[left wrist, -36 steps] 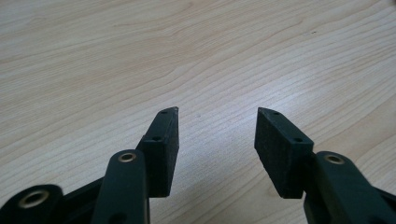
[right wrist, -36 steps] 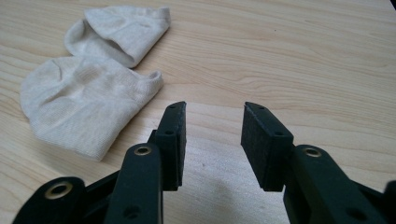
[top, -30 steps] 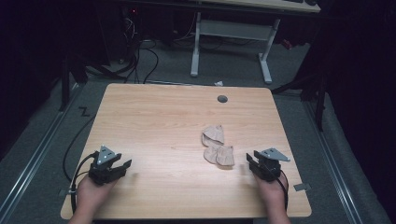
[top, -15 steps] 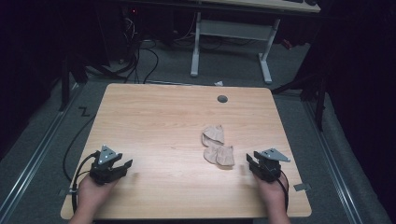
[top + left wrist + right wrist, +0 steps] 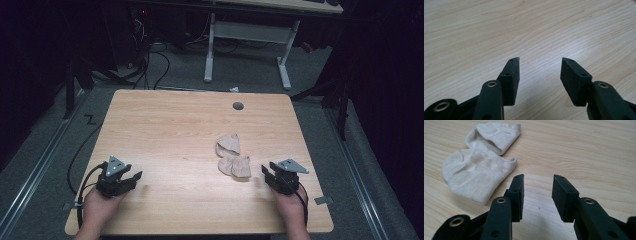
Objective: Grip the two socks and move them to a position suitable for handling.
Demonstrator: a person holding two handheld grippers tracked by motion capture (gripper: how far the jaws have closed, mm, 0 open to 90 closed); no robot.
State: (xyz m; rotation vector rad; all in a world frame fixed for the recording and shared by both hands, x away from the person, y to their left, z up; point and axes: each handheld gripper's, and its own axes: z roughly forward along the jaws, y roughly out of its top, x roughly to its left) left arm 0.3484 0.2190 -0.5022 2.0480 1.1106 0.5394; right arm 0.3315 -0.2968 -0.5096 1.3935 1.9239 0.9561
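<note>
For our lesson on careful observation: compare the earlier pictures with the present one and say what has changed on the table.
Nothing visibly changed. The left claw and right claw rest open at the near edge of the table, holding nothing, and the two socks lie where they were, beside the right claw.

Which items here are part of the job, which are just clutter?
Job:
- near sock
- far sock
- right tool, open, beside the near sock
- left tool, open, over bare wood

Lying about:
- table grommet hole
- cables on floor
- white desk frame
</note>
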